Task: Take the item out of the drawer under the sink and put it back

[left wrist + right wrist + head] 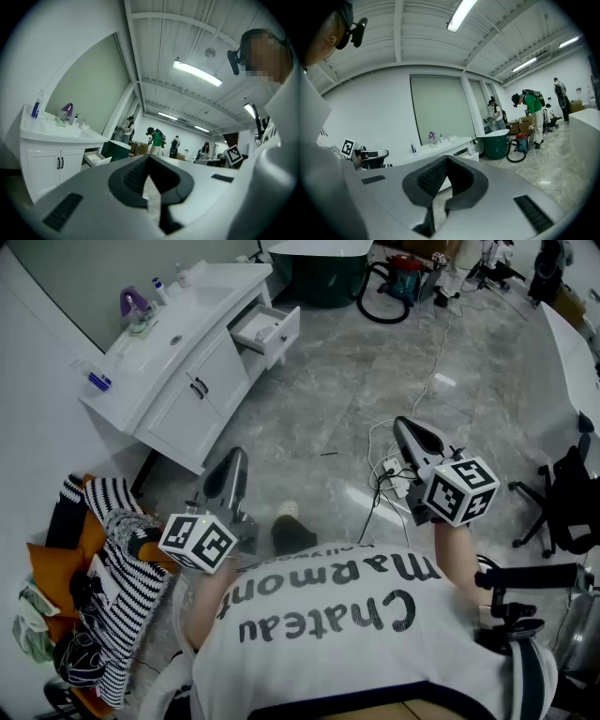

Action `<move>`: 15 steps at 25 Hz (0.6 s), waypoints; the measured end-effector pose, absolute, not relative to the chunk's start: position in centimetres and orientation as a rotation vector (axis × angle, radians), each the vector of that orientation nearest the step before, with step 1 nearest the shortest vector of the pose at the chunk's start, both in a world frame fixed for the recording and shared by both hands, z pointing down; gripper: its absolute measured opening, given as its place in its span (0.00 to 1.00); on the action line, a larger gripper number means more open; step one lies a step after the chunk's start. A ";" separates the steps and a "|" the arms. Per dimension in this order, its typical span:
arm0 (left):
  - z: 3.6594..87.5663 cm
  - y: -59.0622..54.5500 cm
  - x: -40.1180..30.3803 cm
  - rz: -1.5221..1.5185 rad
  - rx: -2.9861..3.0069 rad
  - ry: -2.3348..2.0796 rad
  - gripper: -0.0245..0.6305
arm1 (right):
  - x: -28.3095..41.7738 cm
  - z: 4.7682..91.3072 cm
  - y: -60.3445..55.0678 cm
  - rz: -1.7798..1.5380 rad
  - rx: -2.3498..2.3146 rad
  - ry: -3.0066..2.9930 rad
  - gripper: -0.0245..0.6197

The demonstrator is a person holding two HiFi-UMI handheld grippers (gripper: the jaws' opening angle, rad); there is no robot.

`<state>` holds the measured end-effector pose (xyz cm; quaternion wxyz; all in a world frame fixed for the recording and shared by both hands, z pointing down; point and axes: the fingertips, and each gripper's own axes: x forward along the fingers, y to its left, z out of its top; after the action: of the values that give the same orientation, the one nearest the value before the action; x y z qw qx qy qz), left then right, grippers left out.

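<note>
Holding your left gripper (237,460) and right gripper (405,426) pinched together and empty, you should walk to the vanity (178,395), square up to its open drawer (279,336), and part 1 gripper's jaws only there, the item being too far to see.
</note>
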<state>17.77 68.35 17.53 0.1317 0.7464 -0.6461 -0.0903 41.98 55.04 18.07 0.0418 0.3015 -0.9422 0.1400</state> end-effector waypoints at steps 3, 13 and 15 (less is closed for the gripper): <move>17.3 68.1 17.6 -0.256 2.178 -1.877 0.04 | 41.8 17.6 54.9 0.428 0.926 -2.897 0.05; 16.2 68.5 16.7 -0.323 2.266 -1.931 0.04 | 41.7 17.5 54.6 0.408 0.928 -2.940 0.05; 16.4 68.2 16.3 -0.312 2.282 -1.935 0.04 | 41.3 17.7 54.3 0.355 0.933 -2.940 0.05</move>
<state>16.30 68.16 16.37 0.0667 0.7569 -0.6418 -0.1035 41.29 54.34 17.70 0.0186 0.3005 -0.9467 0.1142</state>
